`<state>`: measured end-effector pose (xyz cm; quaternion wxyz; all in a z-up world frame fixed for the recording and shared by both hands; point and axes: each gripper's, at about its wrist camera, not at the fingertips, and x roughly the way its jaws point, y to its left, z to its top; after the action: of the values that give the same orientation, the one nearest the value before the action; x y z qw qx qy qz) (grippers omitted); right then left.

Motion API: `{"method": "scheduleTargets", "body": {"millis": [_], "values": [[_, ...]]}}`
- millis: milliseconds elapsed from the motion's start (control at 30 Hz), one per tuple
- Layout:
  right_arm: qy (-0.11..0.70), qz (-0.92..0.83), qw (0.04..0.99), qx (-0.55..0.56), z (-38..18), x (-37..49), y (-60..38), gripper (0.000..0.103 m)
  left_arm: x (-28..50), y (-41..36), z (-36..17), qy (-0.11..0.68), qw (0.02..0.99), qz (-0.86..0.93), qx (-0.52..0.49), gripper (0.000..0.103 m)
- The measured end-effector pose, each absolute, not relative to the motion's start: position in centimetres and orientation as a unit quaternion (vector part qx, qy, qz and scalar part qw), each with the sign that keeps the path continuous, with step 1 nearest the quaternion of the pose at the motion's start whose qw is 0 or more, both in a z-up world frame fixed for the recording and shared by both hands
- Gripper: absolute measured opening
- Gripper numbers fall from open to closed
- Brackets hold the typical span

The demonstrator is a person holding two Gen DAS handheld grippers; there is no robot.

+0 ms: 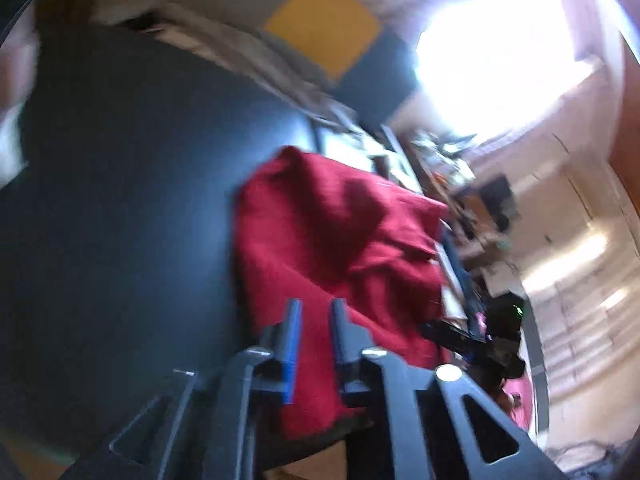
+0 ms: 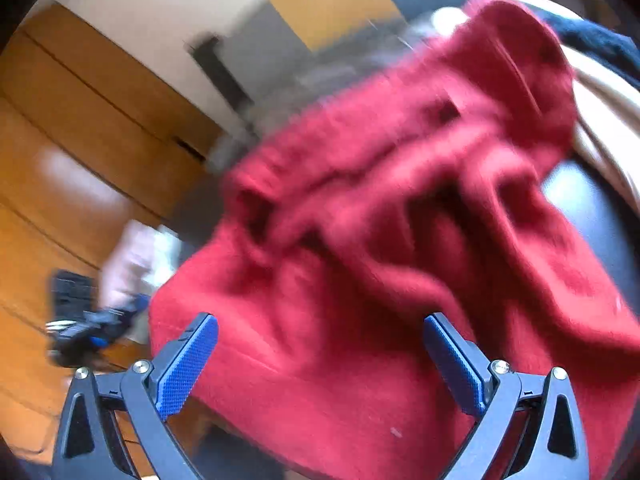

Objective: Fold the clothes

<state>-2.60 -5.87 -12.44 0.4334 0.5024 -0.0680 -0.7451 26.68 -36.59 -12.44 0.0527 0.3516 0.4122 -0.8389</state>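
Note:
A red fleece garment point(image 1: 336, 256) lies bunched on a black table point(image 1: 120, 200), reaching the table's near edge. My left gripper point(image 1: 316, 308) hovers over its near end with the jaws a narrow gap apart and nothing clearly pinched between them. In the right wrist view the same red garment point(image 2: 400, 240) fills the middle, rumpled in folds. My right gripper point(image 2: 320, 332) is wide open just above the cloth's near edge, not holding it. The left gripper also shows in the right wrist view point(image 2: 92, 328), at the left past the cloth. Both views are motion-blurred.
The right gripper point(image 1: 480, 336) shows dark at the cloth's right side in the left wrist view. Cluttered shelves point(image 1: 460, 184) stand beyond the table. Wooden floor point(image 2: 60, 160) lies to the left. A beige and dark cloth point(image 2: 600, 92) lies at the far right.

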Motion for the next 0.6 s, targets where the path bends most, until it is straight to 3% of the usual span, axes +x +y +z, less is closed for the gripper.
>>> {"method": "scheduleTargets", "body": {"millis": [167,333,400,500,567,600], "values": [[0.028,-0.777,0.412,0.476,-13.1,0.0,-7.4,0.103,29.6,-36.3,-14.9,0.370,0.122,-0.842,0.373,0.038],[0.077,-0.804,0.377,0.453,-14.1,1.3,-7.8,0.103,28.7,-34.5,-15.8,0.391,0.052,-0.842,0.368,0.049],[0.099,-0.815,0.365,0.439,-14.8,1.3,-7.0,0.103,28.8,-34.4,-15.8,0.387,0.057,-0.841,0.373,0.056],[0.145,-0.823,0.347,0.426,-14.9,1.6,-7.1,0.103,29.0,-34.6,-15.9,0.378,0.073,-0.840,0.383,0.058],[0.161,-0.826,0.337,0.422,-15.0,2.0,-7.8,0.103,29.1,-34.7,-15.9,0.372,0.083,-0.838,0.390,0.050],[0.163,-0.828,0.333,0.422,-14.9,2.1,-8.4,0.103,29.2,-34.7,-16.0,0.369,0.089,-0.837,0.393,0.025]]}}
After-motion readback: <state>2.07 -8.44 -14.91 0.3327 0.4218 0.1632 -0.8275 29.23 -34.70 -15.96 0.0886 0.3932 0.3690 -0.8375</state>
